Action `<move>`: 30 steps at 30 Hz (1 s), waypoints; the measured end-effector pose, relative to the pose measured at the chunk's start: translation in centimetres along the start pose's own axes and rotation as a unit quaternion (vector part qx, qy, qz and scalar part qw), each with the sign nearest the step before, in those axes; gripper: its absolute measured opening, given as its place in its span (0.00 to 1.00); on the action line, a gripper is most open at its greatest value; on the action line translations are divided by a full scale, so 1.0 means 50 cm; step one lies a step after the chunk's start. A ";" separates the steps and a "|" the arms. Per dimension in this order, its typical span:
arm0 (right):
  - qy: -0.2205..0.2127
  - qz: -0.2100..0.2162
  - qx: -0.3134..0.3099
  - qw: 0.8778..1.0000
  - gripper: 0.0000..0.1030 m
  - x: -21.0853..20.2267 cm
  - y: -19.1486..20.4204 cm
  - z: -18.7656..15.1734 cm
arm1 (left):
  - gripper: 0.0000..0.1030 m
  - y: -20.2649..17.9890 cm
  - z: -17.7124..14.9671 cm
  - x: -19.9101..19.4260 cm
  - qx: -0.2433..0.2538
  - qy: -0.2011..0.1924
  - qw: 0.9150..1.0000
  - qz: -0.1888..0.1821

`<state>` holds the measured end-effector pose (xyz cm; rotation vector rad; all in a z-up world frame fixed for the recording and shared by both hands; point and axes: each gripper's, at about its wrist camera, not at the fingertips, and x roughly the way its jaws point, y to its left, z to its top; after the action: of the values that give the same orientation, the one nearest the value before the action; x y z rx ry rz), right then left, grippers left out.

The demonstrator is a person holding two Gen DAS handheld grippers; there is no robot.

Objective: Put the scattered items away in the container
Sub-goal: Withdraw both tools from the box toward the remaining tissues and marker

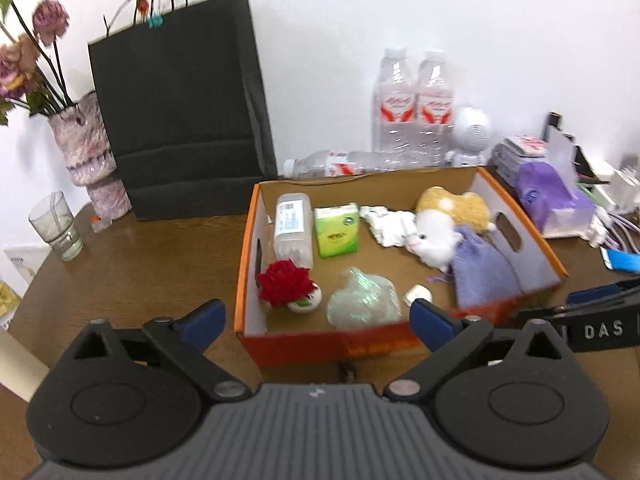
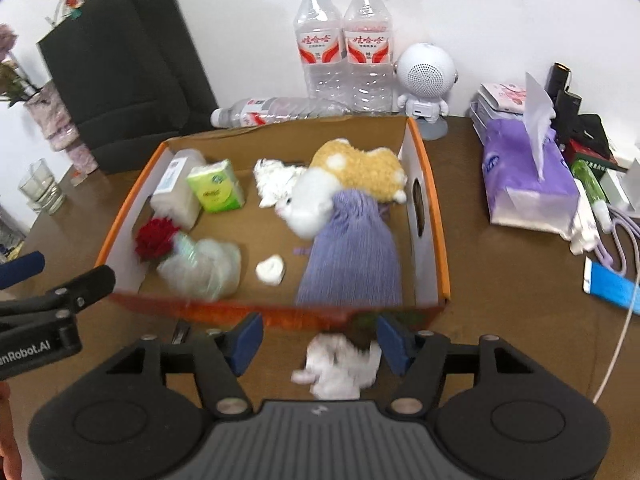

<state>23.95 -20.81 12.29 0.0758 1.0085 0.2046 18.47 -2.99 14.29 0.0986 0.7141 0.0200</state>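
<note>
Crumpled tissue awaiting pickup outside box

Box (image 2: 432, 216) sits on table (image 2: 500, 280); right tool (image 2: 318, 340) spread wide, empty; crumpled tissue (image 2: 340, 368) lies at 6 o'clock of box, between its fingers: light, soft, compressible; pinch mid-bulk. Left tool (image 1: 316, 314) wide, empty.

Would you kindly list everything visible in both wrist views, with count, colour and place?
cardboard box: 1, orange and brown, table centre
plush toy: 1, white and tan, in box
drawstring pouch: 1, lilac, in box
tissue pack: 1, green, in box
red flower: 1, in box, left
crumpled tissue: 1, white, on table between right gripper fingers
water bottles: 2 upright, 1 lying, clear, behind box
speaker: 1, white, behind box
paper bag: 1, black, left rear
vase: 1, pink, far left
left gripper: open
right gripper: open
</note>
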 end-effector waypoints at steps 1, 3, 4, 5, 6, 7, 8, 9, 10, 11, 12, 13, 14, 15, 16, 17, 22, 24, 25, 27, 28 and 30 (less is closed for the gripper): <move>-0.008 0.003 0.000 1.000 0.61 -0.013 0.002 -0.015 | 1.00 -0.006 -0.013 -0.018 0.006 -0.011 1.000 0.001; -0.031 0.013 0.000 0.999 0.62 -0.042 0.011 -0.047 | 1.00 -0.015 -0.043 -0.057 0.011 -0.039 0.999 0.001; -0.045 0.018 -0.003 0.999 0.62 -0.059 0.017 -0.065 | 1.00 -0.019 -0.054 -0.072 0.012 -0.050 0.999 0.003; -0.059 0.021 -0.007 0.998 0.63 -0.074 0.023 -0.081 | 1.00 -0.024 -0.067 -0.089 0.015 -0.062 0.998 0.005; -0.075 0.025 -0.012 0.997 0.66 -0.091 0.030 -0.100 | 1.00 -0.028 -0.080 -0.105 0.019 -0.076 0.997 0.007; -0.090 0.026 -0.016 0.995 0.67 -0.105 0.036 -0.117 | 1.00 -0.032 -0.095 -0.122 0.023 -0.091 0.996 0.013; -0.106 0.024 -0.020 0.994 0.67 -0.117 0.041 -0.135 | 1.00 -0.036 -0.108 -0.138 0.025 -0.105 0.994 0.018; -0.119 0.019 -0.026 0.992 0.67 -0.129 0.046 -0.153 | 1.00 -0.038 -0.122 -0.152 0.026 -0.117 0.993 0.020; -0.130 0.015 -0.031 0.991 0.67 -0.139 0.049 -0.169 | 1.00 -0.041 -0.135 -0.167 0.026 -0.125 0.992 0.022; -0.142 0.013 -0.035 0.989 0.68 -0.148 0.051 -0.185 | 1.00 -0.042 -0.148 -0.180 0.024 -0.133 0.991 0.021; -0.152 0.010 -0.039 0.988 0.68 -0.157 0.054 -0.201 | 1.00 -0.042 -0.161 -0.192 0.019 -0.140 0.990 0.021; -0.162 0.006 -0.041 0.986 0.69 -0.165 0.056 -0.217 | 1.00 -0.040 -0.176 -0.204 0.013 -0.145 0.989 0.019; -0.170 0.004 -0.041 0.984 0.69 -0.171 0.058 -0.232 | 1.00 -0.038 -0.189 -0.216 0.007 -0.150 0.989 0.016; -0.178 0.004 -0.040 0.983 0.70 -0.177 0.058 -0.248 | 1.00 -0.036 -0.205 -0.225 0.000 -0.154 0.988 0.014; -0.187 0.006 -0.038 0.982 0.70 -0.183 0.058 -0.265 | 1.00 -0.034 -0.222 -0.233 -0.003 -0.158 0.987 0.014; -0.197 0.007 -0.039 0.980 0.72 -0.188 0.059 -0.285 | 1.00 -0.033 -0.239 -0.238 -0.003 -0.162 0.987 0.017; -0.244 -0.007 -0.061 0.968 0.77 -0.200 0.075 -0.397 | 1.00 -0.030 -0.345 -0.240 -0.007 -0.178 0.984 0.029; -0.252 -0.007 -0.066 0.965 0.79 -0.199 0.079 -0.438 | 1.00 -0.019 -0.382 -0.235 -0.027 -0.167 0.985 0.024; -0.254 -0.006 -0.064 0.965 0.79 -0.197 0.079 -0.457 | 1.00 -0.014 -0.401 -0.235 -0.038 -0.162 0.986 0.024; -0.256 -0.004 -0.057 0.965 0.79 -0.193 0.077 -0.494 | 1.00 -0.007 -0.437 -0.238 -0.048 -0.158 0.986 0.023; -0.257 0.000 -0.051 0.965 0.79 -0.190 0.076 -0.512 | 1.00 -0.004 -0.453 -0.241 -0.051 -0.155 0.986 0.023; -0.258 0.009 -0.041 0.965 0.81 -0.186 0.075 -0.545 | 1.00 0.003 -0.481 -0.242 -0.060 -0.151 0.987 0.017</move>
<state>-4.42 -19.89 6.10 0.0581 0.4784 0.2277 -6.44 -1.48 4.14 -0.0016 0.4078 0.0783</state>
